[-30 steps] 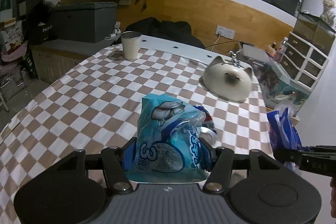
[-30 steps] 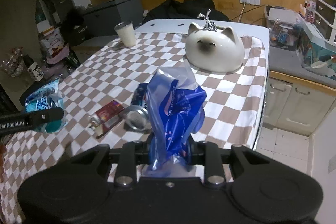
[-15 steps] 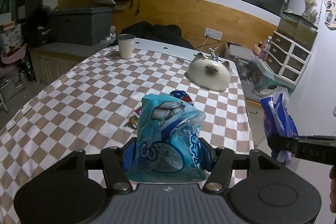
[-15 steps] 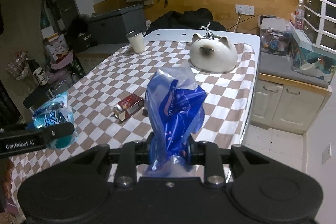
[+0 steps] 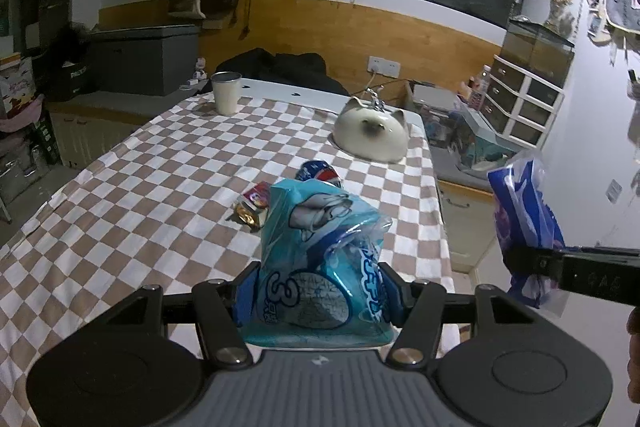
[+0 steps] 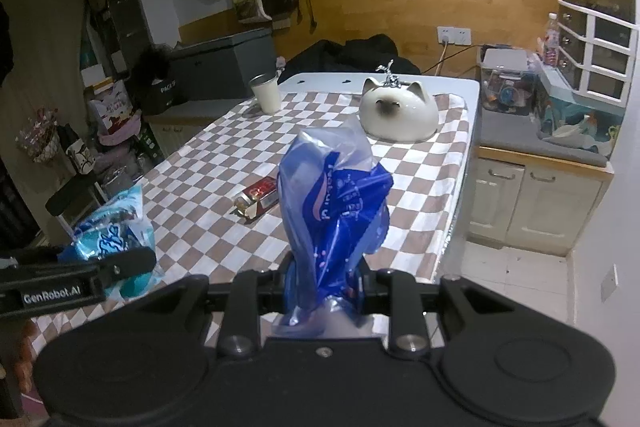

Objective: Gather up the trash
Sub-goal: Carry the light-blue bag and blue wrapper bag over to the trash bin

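My left gripper (image 5: 316,291) is shut on a light blue snack wrapper (image 5: 320,259), held above the near end of the checkered table (image 5: 160,195). My right gripper (image 6: 326,287) is shut on a dark blue plastic wrapper (image 6: 336,211), held off the table's right front corner; the wrapper also shows in the left wrist view (image 5: 524,227). A small red packet (image 5: 252,205) and a crushed blue can (image 5: 318,173) lie on the table ahead; the packet shows in the right wrist view (image 6: 258,197), where the can is hidden.
A white cat-shaped bowl (image 5: 370,139) sits at the table's far right, a metal cup (image 5: 226,93) at the far left. A low counter and cabinets (image 6: 536,187) stand right of the table, with tiled floor (image 6: 508,275) between. Boxes and clutter line the left wall.
Both grippers have pulled back and up from the table with their wrappers still held. The table and the packet and can on it now look farther away.
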Available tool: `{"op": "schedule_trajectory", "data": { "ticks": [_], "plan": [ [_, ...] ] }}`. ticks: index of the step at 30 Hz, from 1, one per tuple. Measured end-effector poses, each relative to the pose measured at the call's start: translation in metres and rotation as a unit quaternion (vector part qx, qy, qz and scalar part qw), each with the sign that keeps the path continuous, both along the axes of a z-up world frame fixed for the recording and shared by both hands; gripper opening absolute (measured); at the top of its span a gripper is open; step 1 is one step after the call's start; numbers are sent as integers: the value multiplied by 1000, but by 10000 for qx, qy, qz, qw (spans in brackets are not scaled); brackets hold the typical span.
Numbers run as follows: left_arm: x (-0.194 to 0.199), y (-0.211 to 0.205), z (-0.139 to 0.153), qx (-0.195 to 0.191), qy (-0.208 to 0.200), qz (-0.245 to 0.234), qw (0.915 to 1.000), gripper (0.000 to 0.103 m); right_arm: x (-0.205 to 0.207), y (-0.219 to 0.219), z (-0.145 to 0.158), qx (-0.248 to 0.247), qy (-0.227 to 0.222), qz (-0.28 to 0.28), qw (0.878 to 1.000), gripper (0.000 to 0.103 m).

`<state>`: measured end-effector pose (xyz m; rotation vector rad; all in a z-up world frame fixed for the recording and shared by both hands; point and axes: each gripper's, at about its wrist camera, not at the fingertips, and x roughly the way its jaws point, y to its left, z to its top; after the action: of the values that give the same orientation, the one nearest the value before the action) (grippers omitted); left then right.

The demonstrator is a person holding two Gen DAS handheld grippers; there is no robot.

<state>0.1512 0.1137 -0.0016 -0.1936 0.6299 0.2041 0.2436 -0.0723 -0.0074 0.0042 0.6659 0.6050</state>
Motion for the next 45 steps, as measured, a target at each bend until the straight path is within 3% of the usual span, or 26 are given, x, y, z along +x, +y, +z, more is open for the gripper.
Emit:
{"op": "schedule_trajectory", "data": {
  "ticks": [9,20,33,45],
  "plan": [
    [-3,-31,-2,-40,-16,-399,9992,61,-23,-36,1,12,-6,-403,9992,28],
    [33,-101,-18,-127,136,-1302,9913,61,-26,-110,-14,-41,187,-1245,9920,28],
    [92,-177,-47,-185,484,-2115,9760,61,-4,-199,-45,-21,552,-2228,9733,28],
    [152,-213,-101,-504,1106,-2359,9642,61,39,-247,-91,-181,1119,-2728,9554,28]
  ]
}}
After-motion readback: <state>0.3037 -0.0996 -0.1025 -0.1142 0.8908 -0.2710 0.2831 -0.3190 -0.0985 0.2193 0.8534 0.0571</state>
